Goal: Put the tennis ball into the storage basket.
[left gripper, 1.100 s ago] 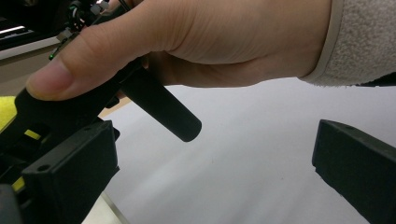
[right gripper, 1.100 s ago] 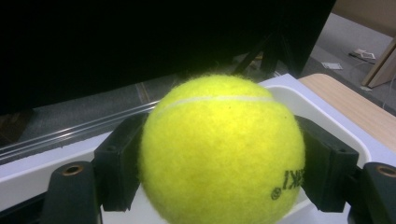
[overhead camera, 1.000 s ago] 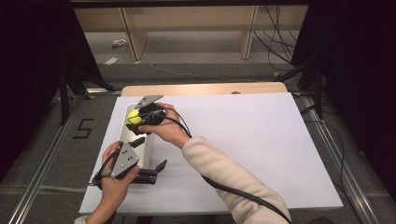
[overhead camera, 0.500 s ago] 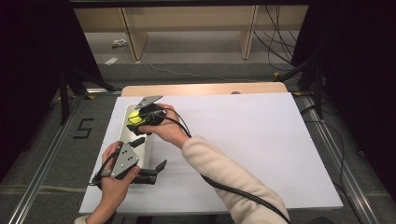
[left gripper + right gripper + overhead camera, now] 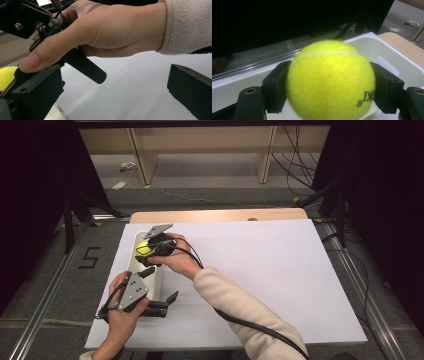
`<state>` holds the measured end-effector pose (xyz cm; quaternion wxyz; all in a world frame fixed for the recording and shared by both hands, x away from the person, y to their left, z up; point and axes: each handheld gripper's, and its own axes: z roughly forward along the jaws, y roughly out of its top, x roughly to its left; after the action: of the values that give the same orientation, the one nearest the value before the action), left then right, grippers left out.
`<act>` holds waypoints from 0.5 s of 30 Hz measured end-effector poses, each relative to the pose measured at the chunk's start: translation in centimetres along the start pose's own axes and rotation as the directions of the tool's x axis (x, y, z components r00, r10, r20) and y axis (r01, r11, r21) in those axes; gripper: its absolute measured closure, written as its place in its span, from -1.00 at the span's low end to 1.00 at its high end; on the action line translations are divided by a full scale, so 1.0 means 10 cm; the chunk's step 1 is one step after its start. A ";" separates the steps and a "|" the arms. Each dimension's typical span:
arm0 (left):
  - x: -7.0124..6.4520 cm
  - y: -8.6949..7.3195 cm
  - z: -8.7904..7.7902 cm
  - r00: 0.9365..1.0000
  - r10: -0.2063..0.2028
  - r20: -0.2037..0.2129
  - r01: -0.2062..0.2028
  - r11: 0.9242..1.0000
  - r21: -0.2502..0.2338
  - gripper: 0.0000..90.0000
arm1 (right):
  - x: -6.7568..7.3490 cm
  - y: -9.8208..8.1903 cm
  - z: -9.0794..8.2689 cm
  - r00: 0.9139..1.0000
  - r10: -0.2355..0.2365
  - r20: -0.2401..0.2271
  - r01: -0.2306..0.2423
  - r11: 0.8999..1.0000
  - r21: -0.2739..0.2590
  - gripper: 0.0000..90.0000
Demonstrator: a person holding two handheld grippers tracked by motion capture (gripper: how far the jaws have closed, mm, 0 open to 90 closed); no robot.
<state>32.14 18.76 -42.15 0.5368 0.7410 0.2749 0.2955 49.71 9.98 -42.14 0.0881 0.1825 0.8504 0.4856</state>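
A yellow tennis ball (image 5: pixel 329 82) sits clamped between the two black jaws of my right gripper (image 5: pixel 329 87). In the high view the ball (image 5: pixel 144 249) and right gripper (image 5: pixel 148 251) hang just over the far end of a narrow white bin (image 5: pixel 131 265) at the table's left. My left gripper (image 5: pixel 160 285) stands open near the front left, beside the bin's near end, nothing between its jaws. In the left gripper view its jaws (image 5: pixel 112 92) are wide apart, facing the person's right hand (image 5: pixel 112 32), with a sliver of the ball (image 5: pixel 5 76) at the left edge.
A white sheet (image 5: pixel 260 270) covers the table, with a strip of bare wood (image 5: pixel 220 215) along the far edge. The right arm's sleeve (image 5: pixel 245 315) and cable cross the front middle. Dark stands and floor rails flank the table.
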 end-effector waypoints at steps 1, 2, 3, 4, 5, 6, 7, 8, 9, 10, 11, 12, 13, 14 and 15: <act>0.00 0.00 0.00 1.000 -0.003 0.001 0.003 1.000 0.001 -1.00 | 0.00 0.00 0.00 1.000 0.001 -0.002 -0.001 1.000 -0.001 -0.41; 0.00 0.00 0.00 1.000 0.002 0.001 -0.002 1.000 0.002 -1.00 | 0.01 -0.01 0.01 1.000 0.001 -0.003 -0.001 1.000 -0.001 -0.41; 0.00 0.00 0.00 1.000 0.004 0.000 -0.004 1.000 0.003 -1.00 | 0.01 -0.01 0.01 1.000 0.001 -0.004 -0.001 1.000 -0.001 -0.41; 0.00 0.00 0.00 1.000 0.004 0.000 -0.004 1.000 0.003 -1.00 | 0.01 -0.01 0.02 1.000 0.002 -0.007 -0.002 1.000 0.003 -0.41; 0.00 0.00 0.00 1.000 0.005 0.001 -0.005 1.000 0.003 -1.00 | 0.01 -0.01 0.02 1.000 0.002 -0.008 -0.002 1.000 0.004 -0.41; 0.00 0.00 0.00 1.000 0.006 0.000 -0.006 1.000 0.004 -1.00 | 0.01 -0.01 0.02 1.000 0.001 -0.011 -0.001 1.000 0.006 -0.42; -0.01 0.00 0.00 1.000 0.008 -0.001 -0.008 1.000 0.004 -1.00 | 0.01 -0.02 0.03 1.000 0.000 -0.012 0.000 1.000 0.008 -0.42; -0.01 0.00 0.00 1.000 0.012 -0.002 -0.012 1.000 0.005 -1.00 | 0.02 -0.02 0.04 1.000 0.002 -0.011 -0.002 1.000 0.006 -0.42; -0.01 0.00 0.00 1.000 0.013 -0.001 -0.013 1.000 0.005 -1.00 | 0.02 -0.02 0.04 1.000 -0.001 -0.013 0.001 1.000 0.006 -0.42; -0.01 0.00 0.00 1.000 0.011 0.000 -0.011 1.000 0.004 -1.00 | 0.02 -0.02 0.04 1.000 -0.001 -0.014 0.001 1.000 0.006 -0.42; -0.01 0.00 0.00 1.000 0.011 0.000 -0.011 1.000 0.004 -1.00 | 0.02 -0.02 0.05 1.000 0.000 -0.015 0.000 1.000 0.009 -0.42; -0.01 0.00 0.00 1.000 0.012 0.000 -0.012 1.000 0.005 -1.00 | 0.03 -0.03 0.05 1.000 0.001 -0.015 -0.001 1.000 0.008 -0.42; -0.01 0.00 0.00 1.000 0.012 0.000 -0.012 1.000 0.006 -1.00 | 0.03 -0.03 0.05 1.000 0.000 -0.015 0.000 1.000 0.009 -0.42; -0.01 0.00 0.00 1.000 0.012 0.000 -0.012 1.000 0.006 -1.00 | 0.03 -0.03 0.06 1.000 0.002 -0.016 -0.002 1.000 0.012 -0.42; -0.01 0.00 0.00 1.000 0.012 0.000 -0.012 1.000 0.006 -1.00 | 0.03 -0.04 0.06 1.000 0.001 -0.018 -0.001 1.000 0.014 -0.42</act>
<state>32.12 18.70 -42.19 0.5329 0.7440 0.2714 0.2979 49.50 10.42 -42.76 0.0792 0.1792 0.8543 0.4814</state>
